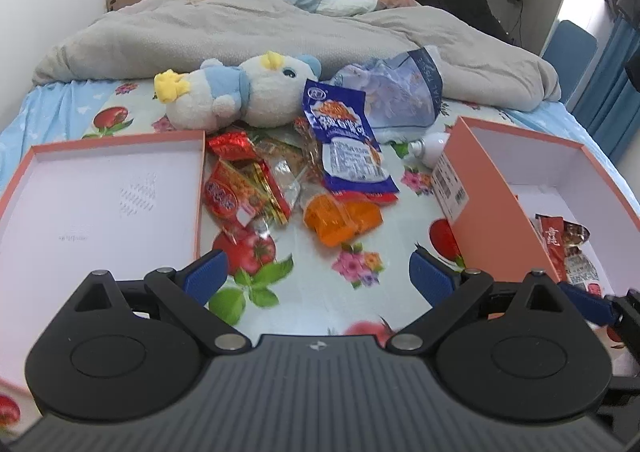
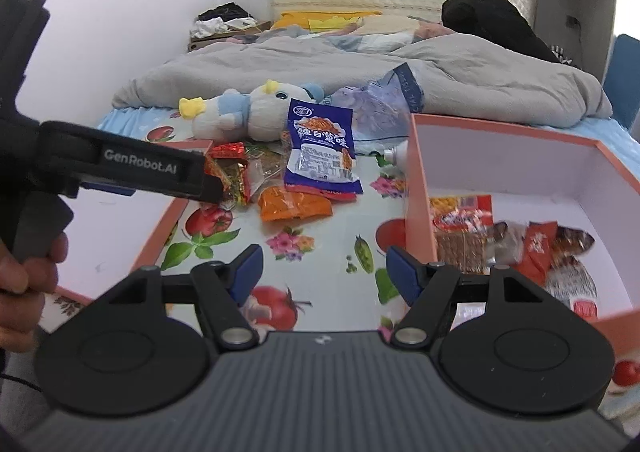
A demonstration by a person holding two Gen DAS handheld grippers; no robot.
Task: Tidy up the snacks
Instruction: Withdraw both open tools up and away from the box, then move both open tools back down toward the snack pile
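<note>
Loose snacks lie in a pile on the fruit-print sheet: a blue packet (image 1: 348, 140) (image 2: 320, 148), an orange packet (image 1: 340, 218) (image 2: 294, 206) and red wrappers (image 1: 240, 192) (image 2: 228, 172). My left gripper (image 1: 319, 278) hovers open before the pile, nothing between its blue pads. In the right wrist view it reaches in from the left (image 2: 210, 180), held by a hand (image 2: 24, 276), above the red wrappers. My right gripper (image 2: 325, 274) is open and empty, beside the pink box (image 2: 420, 192) (image 1: 492, 212), which holds several snacks (image 2: 520, 244) (image 1: 568, 248).
A shallow pink lid (image 1: 198, 188) (image 2: 160, 236) lies left of the pile. Behind the snacks are a plush toy (image 1: 248, 92) (image 2: 248, 112), a clear plastic bag (image 1: 400, 92) and a small white bottle (image 1: 430, 148). A grey duvet (image 1: 260, 32) covers the far bed.
</note>
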